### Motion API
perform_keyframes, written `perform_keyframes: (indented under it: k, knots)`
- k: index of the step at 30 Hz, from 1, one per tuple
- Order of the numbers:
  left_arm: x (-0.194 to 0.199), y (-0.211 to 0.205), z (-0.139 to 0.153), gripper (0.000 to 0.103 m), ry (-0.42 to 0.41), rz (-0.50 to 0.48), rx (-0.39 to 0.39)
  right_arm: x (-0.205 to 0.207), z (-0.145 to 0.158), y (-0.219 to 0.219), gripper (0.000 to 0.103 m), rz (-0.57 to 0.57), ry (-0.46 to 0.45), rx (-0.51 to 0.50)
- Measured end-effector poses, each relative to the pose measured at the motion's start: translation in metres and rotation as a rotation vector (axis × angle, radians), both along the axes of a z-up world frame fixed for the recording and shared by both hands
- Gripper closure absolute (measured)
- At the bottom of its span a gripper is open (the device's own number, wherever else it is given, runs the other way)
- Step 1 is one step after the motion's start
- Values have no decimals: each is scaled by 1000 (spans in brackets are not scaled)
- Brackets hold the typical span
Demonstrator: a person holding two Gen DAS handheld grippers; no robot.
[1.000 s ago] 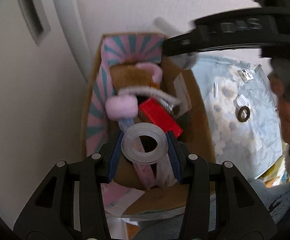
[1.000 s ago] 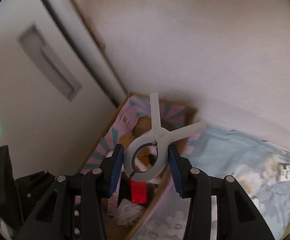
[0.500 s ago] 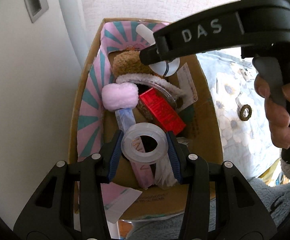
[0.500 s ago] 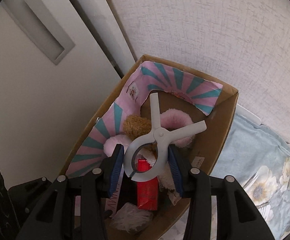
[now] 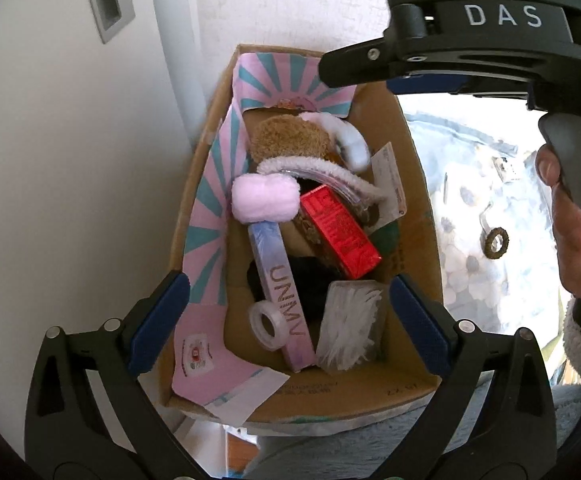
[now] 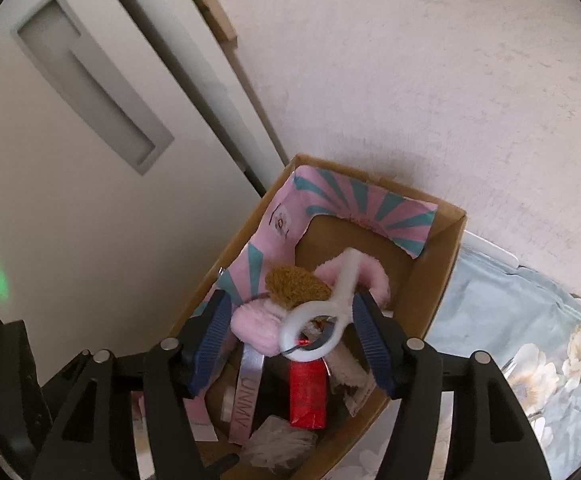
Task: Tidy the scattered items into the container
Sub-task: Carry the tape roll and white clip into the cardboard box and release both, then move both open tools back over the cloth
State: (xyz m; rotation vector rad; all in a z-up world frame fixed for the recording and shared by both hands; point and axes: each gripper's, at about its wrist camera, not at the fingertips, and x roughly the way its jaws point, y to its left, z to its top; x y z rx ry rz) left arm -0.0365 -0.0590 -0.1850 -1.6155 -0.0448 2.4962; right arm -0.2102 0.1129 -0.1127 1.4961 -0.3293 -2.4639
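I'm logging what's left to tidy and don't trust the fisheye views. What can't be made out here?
- Left wrist view: small ring on the floral cloth, washed out by glare and too small to identify.
- Left wrist view: cardboard box far corner, hidden behind the right gripper.
- Right wrist view: white clamp between the opening pads, motion-blurred; contact unclear.
- Box bottom: buried under piled items.

Domestic setting, probably a bedroom. Evidence: floral bedspread beside a cardboard box of soft toys and oddments, textured wallpaper, and a white sliding door with recessed handle adjoining the wall.
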Motion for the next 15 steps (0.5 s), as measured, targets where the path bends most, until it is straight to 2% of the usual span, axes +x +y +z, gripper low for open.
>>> perform_keyframes:
  k: [5,12,15]
  knots:
    - [6,-4,4,3,0,7,-3,12,6,9,44,-23,12,-1]
    - [17,2,18,3,47,-17,-21,32,20,19,44,-51,39,-20]
    - [20,6,23,3,59,-30,-6,37,21,24,44,-65,53,-23]
